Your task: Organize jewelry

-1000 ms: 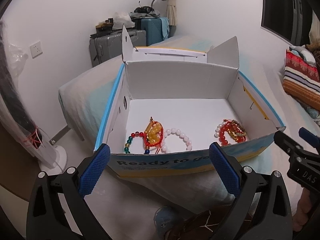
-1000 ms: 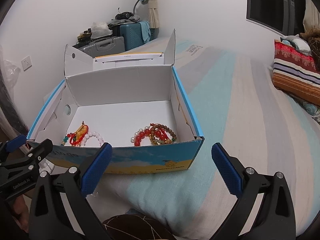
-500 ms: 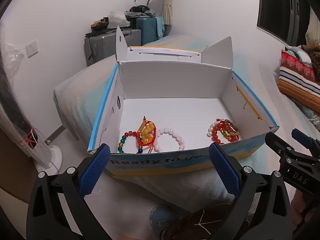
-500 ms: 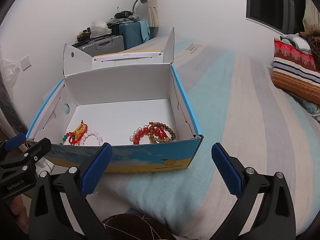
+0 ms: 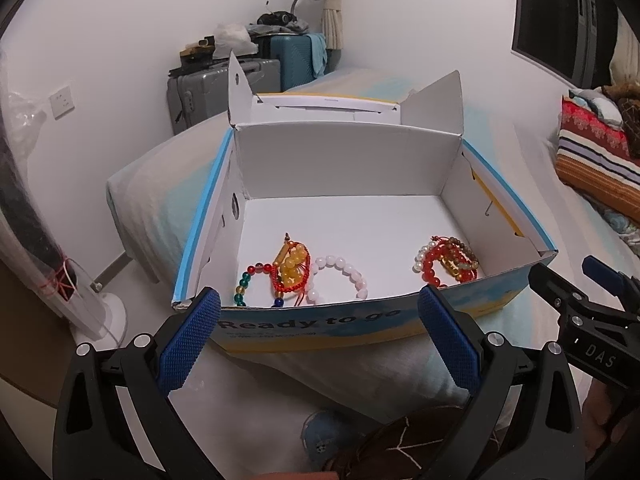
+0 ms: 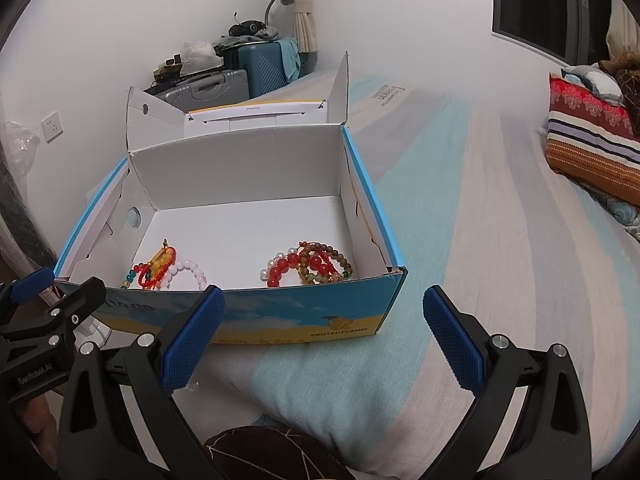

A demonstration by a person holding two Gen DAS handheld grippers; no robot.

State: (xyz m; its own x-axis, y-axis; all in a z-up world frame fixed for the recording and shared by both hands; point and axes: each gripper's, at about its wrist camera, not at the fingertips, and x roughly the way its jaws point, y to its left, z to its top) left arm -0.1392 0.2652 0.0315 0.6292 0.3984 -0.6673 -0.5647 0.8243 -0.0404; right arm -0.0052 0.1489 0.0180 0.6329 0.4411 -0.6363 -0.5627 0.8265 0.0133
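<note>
Two grippers under my control hang before the open cardboard box point(image 5: 440, 316) on the bed point(image 6: 500, 240). Left gripper point(image 5: 320, 332): jaws spread wide, empty. Inside the box, one bracelet cluster point(image 5: 296, 276) lies left, another bracelet pile point(image 5: 446, 260) lies right. Right gripper point(image 6: 324, 336): jaws wide apart, empty.

A bed point(image 6: 500, 240) with a sheet striped in pale blue, grey and cream carries everything here. An open cardboard box point(image 6: 304, 316), its flaps standing up at the far end, sits directly on the bed near the left edge, close to the near corner. A striped pillow point(image 6: 592, 152) in red, orange, white and purple lies on the bed at the far right, well apart from the box, with more bedding piled just behind it.
</note>
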